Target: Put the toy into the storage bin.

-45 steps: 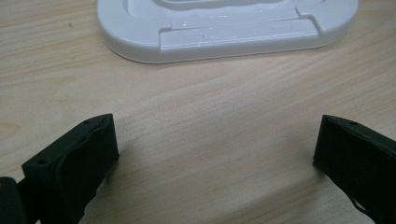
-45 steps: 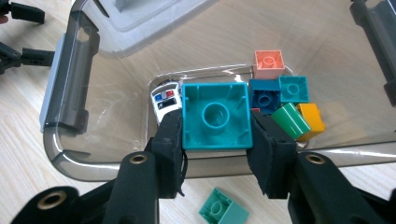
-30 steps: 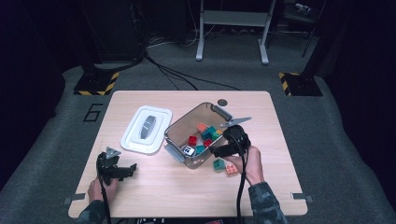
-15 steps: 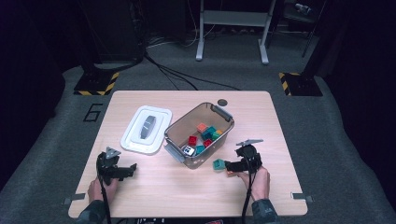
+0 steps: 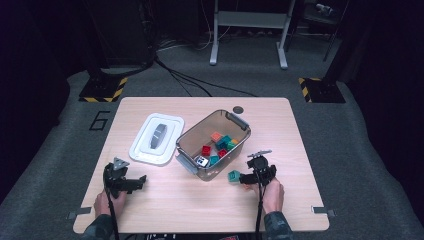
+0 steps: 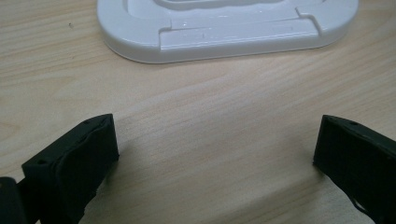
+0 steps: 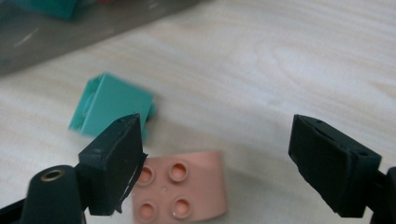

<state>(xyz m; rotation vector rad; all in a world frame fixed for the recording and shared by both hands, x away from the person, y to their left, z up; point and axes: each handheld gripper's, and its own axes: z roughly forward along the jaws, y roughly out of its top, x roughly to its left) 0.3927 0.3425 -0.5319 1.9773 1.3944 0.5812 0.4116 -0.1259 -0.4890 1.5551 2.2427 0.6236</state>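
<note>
Close up, noted right gripper point(image 7: 215, 163) gaping over pink studded brick point(image 7: 180, 185), teal brick point(image 7: 109, 106) just beyond; pink brick hidden overhead beneath right gripper point(image 5: 250, 176). Left gripper point(image 6: 215, 154) released near white lid point(image 6: 224, 28), lid cropped.

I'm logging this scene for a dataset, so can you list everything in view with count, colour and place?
Bin: one, clear grey, middle of the table, open.
Lid: one, white, flat on the table left of the bin.
Bricks in the bin: several, red, orange, teal and one white; exact count unclear.
Teal brick: one, on the table just outside the bin.
Pink brick: one, studs up, beside the teal brick, between the right jaws.
Table: one, light wood.
Left hand-held gripper: black, jaws open over bare table near the lid.
Right hand-held gripper: black, jaws open around the pink brick.
</note>
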